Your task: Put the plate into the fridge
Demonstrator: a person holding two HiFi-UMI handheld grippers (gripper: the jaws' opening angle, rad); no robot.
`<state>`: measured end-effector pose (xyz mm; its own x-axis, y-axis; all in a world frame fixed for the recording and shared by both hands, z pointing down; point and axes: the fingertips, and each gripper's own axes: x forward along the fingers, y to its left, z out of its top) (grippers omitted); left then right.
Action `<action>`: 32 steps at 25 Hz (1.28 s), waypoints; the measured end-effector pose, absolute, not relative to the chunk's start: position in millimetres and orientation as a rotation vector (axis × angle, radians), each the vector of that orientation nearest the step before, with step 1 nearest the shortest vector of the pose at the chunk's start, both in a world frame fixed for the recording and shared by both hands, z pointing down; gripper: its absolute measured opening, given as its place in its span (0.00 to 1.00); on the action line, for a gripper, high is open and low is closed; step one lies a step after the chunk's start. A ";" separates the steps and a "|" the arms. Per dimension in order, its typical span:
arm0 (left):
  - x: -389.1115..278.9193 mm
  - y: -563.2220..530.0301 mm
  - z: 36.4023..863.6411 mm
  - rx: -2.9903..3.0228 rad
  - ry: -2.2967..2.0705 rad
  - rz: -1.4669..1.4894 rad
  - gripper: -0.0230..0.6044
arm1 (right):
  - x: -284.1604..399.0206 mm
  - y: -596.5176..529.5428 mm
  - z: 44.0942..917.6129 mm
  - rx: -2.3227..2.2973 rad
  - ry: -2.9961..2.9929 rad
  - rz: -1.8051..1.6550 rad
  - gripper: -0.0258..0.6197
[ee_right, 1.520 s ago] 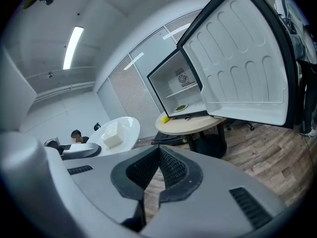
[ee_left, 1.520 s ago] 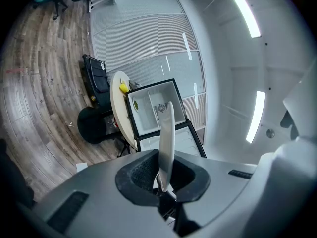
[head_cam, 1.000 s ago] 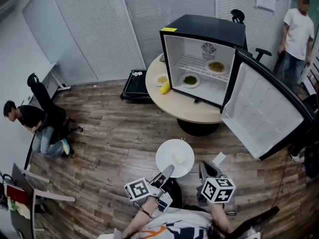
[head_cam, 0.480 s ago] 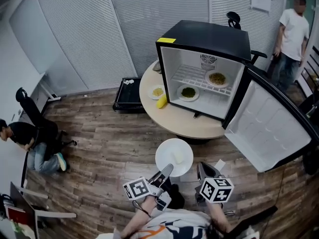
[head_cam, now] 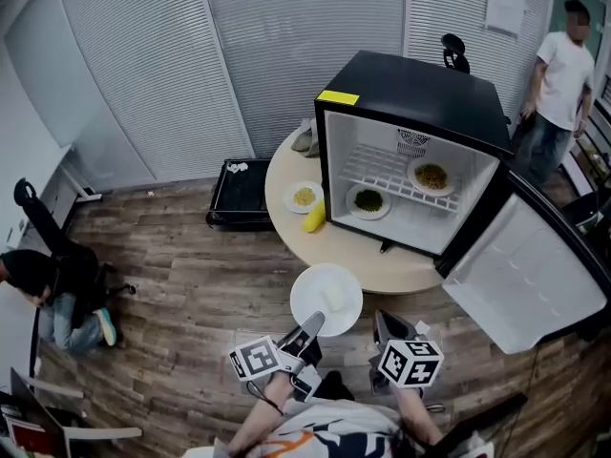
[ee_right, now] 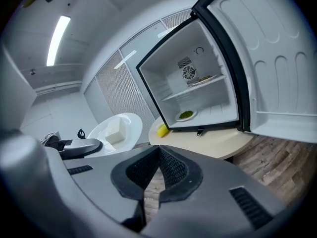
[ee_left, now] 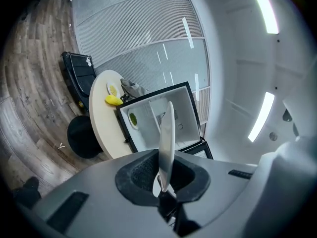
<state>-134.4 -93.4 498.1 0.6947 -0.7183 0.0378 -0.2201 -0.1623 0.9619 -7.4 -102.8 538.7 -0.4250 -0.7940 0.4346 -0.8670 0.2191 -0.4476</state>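
Plate [head_cam: 326, 299], round and white, was clamped by its rim in the left gripper [head_cam: 310, 324], in front of and outside the black mini-fridge [head_cam: 420, 89]; right gripper [head_cam: 384, 324] jaws were together, empty.

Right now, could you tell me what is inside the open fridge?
Inside the fridge: a plate of yellowish food on the wire shelf and a plate of green food on the floor below. The shelf partly covers the rear floor beneath.
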 end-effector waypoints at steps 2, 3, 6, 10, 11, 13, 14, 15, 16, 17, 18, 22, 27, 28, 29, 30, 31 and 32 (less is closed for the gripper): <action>-144.8 -105.6 504.4 1.724 -0.772 -0.497 0.08 | -12.7 -111.6 540.3 1.632 -2.353 0.989 0.06; -150.0 -111.4 507.9 1.735 -0.787 -0.477 0.08 | -14.1 -114.8 541.5 1.641 -2.346 0.991 0.06; -163.4 -125.8 517.0 1.780 -0.838 -0.411 0.08 | -14.9 -120.6 545.0 1.662 -2.321 0.995 0.06; -157.2 -131.1 520.9 1.712 -0.781 -0.432 0.08 | -11.9 -121.2 550.6 1.686 -2.279 1.008 0.06; -155.7 -132.2 523.6 1.714 -0.782 -0.412 0.08 | -10.5 -121.1 551.9 1.692 -2.269 1.012 0.06; -151.5 -135.4 526.3 1.716 -0.773 -0.391 0.08 | -8.1 -122.9 553.3 1.700 -2.258 1.016 0.06; -149.7 -137.1 526.9 1.717 -0.768 -0.386 0.08 | -7.4 -124.4 553.6 1.701 -2.257 1.020 0.06; -148.1 -138.6 527.3 1.716 -0.765 -0.383 0.08 | -6.9 -126.0 554.1 1.702 -2.257 1.025 0.06; -146.6 -140.0 527.5 1.715 -0.760 -0.382 0.08 | -6.5 -127.7 554.9 1.702 -2.256 1.031 0.06; -144.9 -141.6 527.2 1.714 -0.754 -0.385 0.08 | -6.1 -129.7 556.0 1.700 -2.254 1.035 0.06; -142.7 -143.6 526.1 1.711 -0.744 -0.394 0.08 | -5.9 -132.1 557.4 1.695 -2.253 1.037 0.06; -139.6 -158.2 522.9 1.703 -0.739 -0.424 0.08 | -8.7 -146.5 561.8 1.655 -2.269 1.046 0.06; -131.4 -192.7 518.0 1.702 -0.748 -0.450 0.08 | 0.0 -181.1 562.1 1.629 -2.295 1.038 0.06; -125.2 -200.8 512.7 1.695 -0.725 -0.480 0.08 | 3.5 -189.5 561.6 1.627 -2.299 1.036 0.06; -120.2 -209.1 508.5 1.694 -0.710 -0.500 0.08 | 6.4 -198.1 560.3 1.623 -2.304 1.030 0.06; -117.0 -217.5 506.5 1.699 -0.711 -0.502 0.08 | 8.7 -206.6 558.6 1.615 -2.310 1.020 0.06; -115.1 -225.9 506.3 1.706 -0.722 -0.494 0.08 | 10.6 -215.0 556.8 1.608 -2.316 1.009 0.06; -112.9 -234.1 506.5 1.707 -0.732 -0.486 0.08 | 12.6 -222.8 555.3 1.601 -2.321 1.001 0.06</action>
